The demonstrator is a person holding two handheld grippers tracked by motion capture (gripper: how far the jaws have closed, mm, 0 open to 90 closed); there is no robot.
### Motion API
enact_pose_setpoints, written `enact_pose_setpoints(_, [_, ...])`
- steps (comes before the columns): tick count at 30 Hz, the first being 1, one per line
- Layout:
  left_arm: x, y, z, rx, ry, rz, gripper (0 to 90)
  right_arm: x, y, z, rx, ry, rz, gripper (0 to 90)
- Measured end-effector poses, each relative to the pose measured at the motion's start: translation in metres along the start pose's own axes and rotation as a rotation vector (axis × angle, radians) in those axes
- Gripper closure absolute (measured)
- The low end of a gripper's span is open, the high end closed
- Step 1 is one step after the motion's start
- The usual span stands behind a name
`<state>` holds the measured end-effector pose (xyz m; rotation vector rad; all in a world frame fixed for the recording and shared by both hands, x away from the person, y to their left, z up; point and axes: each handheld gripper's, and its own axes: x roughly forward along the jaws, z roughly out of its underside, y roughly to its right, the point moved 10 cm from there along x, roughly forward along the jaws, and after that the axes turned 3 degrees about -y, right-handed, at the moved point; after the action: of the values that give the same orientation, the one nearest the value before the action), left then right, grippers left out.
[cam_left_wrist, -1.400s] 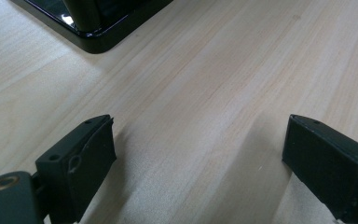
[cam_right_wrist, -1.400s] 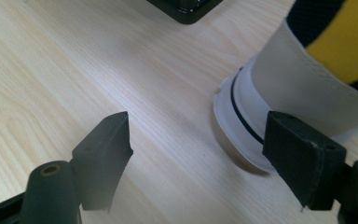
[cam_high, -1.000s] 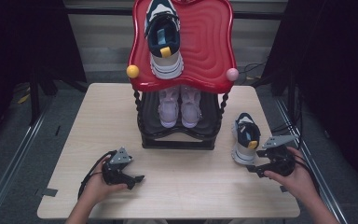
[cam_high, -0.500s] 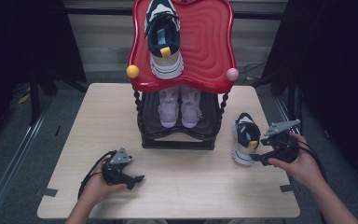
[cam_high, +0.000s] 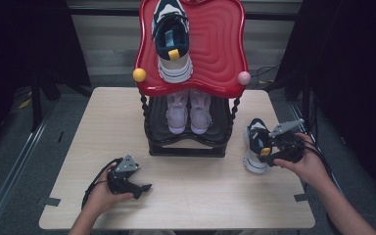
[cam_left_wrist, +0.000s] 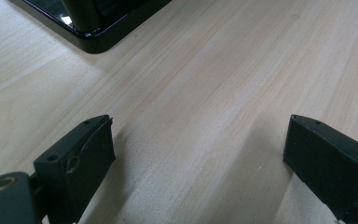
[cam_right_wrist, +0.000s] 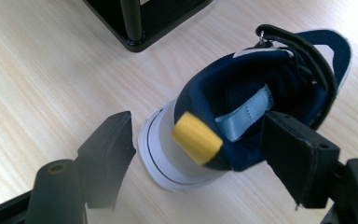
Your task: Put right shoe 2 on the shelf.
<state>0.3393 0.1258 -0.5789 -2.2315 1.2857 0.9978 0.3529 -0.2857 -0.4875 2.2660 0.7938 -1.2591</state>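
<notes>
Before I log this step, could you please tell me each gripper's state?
Left gripper: open, holding nothing.
Right gripper: open around the navy-and-white sneaker's heel, not clamped.

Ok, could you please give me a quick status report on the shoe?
Right tool open around navy shoe's heel. Left tool open, over bare table. Shoe upright beside rack.

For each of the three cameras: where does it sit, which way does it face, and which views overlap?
High view: above the person's side, looking forward and down on the table; both forearms and hands show.
Left gripper view: on the left tool, facing bare table; open jaws.
Right gripper view: on the right tool, facing the navy shoe; open jaws.
Shared: shoe and black rack.
</notes>
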Motion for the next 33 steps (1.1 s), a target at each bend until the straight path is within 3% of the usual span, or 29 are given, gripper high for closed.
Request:
enact_pose_setpoints(10, [0.0, 0.0, 0.0, 0.001, 0.0, 0.001, 8.0, 0.015, -0.008, -0.003, -0.082, -0.049, -0.002, 43.7])
enact_pose_setpoints(14, [0.0, 0.0, 0.0, 0.001, 0.0, 0.002, 8.0, 0.013, -0.008, -0.005, -0.105, -0.057, 0.011, 60.0])
enact_pose_setpoints(16, [0.0, 0.0, 0.0, 0.001, 0.0, 0.002, 8.0, 0.012, -0.008, -0.006, -0.109, -0.053, 0.005, 63.6])
enact_pose_setpoints(20, [0.0, 0.0, 0.0, 0.001, 0.0, 0.002, 8.0, 0.011, -0.011, -0.007, -0.153, -0.076, -0.008, 68.6])
enact_pose_setpoints(26, [0.0, 0.0, 0.0, 0.001, 0.0, 0.002, 8.0, 0.01, -0.017, -0.009, -0.172, -0.089, -0.032, 74.7])
enact_pose_setpoints(33, [0.0, 0.0, 0.0, 0.001, -0.001, 0.001, 8.0, 0.003, -0.034, -0.007, -0.181, -0.113, -0.108, 75.2])
